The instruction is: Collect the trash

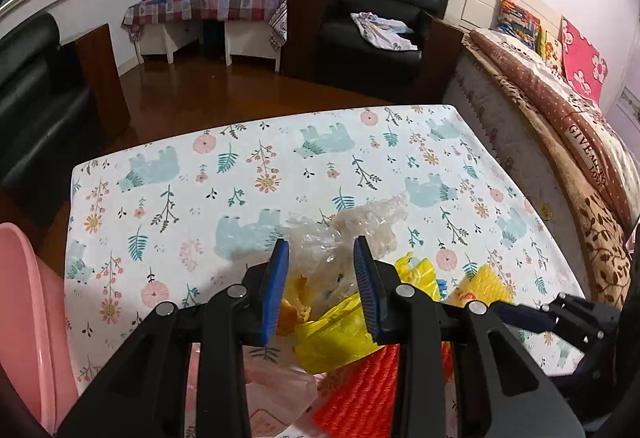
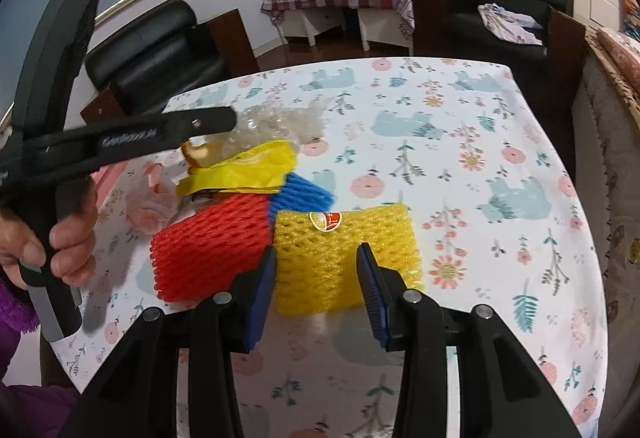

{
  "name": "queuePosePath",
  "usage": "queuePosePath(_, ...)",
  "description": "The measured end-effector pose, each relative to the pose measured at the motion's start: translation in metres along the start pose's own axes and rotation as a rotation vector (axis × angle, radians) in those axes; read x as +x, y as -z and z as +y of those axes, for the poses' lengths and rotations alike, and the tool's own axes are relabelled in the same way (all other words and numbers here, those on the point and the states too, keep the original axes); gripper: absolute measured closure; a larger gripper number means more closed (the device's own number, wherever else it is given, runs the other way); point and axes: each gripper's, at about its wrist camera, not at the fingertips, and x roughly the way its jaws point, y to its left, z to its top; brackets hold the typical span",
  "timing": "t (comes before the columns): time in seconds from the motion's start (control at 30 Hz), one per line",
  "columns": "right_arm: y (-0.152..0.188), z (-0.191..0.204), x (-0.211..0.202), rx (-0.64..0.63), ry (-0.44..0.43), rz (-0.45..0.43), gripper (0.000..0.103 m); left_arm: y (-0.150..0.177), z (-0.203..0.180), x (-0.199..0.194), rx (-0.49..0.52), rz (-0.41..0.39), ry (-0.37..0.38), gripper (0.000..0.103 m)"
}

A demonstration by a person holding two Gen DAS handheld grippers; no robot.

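- trash pile (image 2: 256, 197) lies at the worktop's (image 2: 480, 157) seven o'clock: light, soft, crinkly.
- left hand-held gripper (image 1: 322, 278) gapes wide over the clear wrap (image 1: 360, 226), holding nothing.
- right hand-held gripper (image 2: 318, 278) gapes empty by the yellow foam net (image 2: 344, 262); pinch its edge.

Crinkly clear plastic wrap (image 1: 360, 222), foam-mesh yellow sleeve (image 2: 344, 258), glossy wood floor (image 1: 224, 93).

Trash colours on a patterned cloth

Red net (image 2: 208, 250), yellow net (image 2: 344, 258) and blue net (image 2: 304, 191) are seen on a white tablecloth (image 2: 480, 157) printed with pale-blue bears and pink flowers; a yellow bag (image 2: 244, 169) is seen at 11 o'clock.
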Motion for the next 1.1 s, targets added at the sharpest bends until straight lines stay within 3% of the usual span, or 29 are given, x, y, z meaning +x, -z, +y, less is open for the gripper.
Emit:
queuePosePath(0.03, 0.000, -0.003, -0.001, 0.006, 0.005, 0.000, 0.062, 0.001, 0.000, -0.001, 0.001, -0.005, -0.002, 0.084)
queuePosePath(0.27, -0.002, -0.014, -0.003, 0.040, 0.009, -0.007, 0.063, 0.003, -0.003, -0.016, 0.000, -0.053, 0.019, 0.089)
queuePosePath(0.33, -0.001, -0.016, -0.003, 0.047, 0.004, -0.009, 0.071, 0.002, -0.003, -0.023, -0.005, -0.071, 0.027, 0.089)
queuePosePath(0.4, 0.000, -0.018, -0.004, 0.060, -0.006, -0.010, 0.087, 0.001, -0.004, -0.032, -0.011, -0.090, 0.030, 0.089)
queuePosePath(0.53, 0.000, -0.025, -0.010, 0.102, -0.027, -0.022, 0.098, 0.000, -0.004, -0.050, -0.018, -0.129, 0.027, 0.089)
queuePosePath(0.9, -0.005, -0.022, -0.038, 0.070, -0.082, -0.097, 0.097, 0.005, 0.013, -0.092, -0.077, -0.201, -0.002, 0.089)
queuePosePath(0.93, -0.006, -0.021, -0.039, 0.067, -0.088, -0.100, 0.095, 0.006, 0.014, -0.094, -0.080, -0.204, -0.007, 0.089)
queuePosePath(1.07, -0.012, -0.015, -0.039, 0.055, -0.123, -0.105, 0.069, 0.009, 0.022, -0.106, -0.105, -0.215, -0.025, 0.089)
queuePosePath(1.1, -0.013, -0.014, -0.039, 0.049, -0.128, -0.108, 0.068, 0.010, 0.025, -0.109, -0.112, -0.219, -0.030, 0.089)
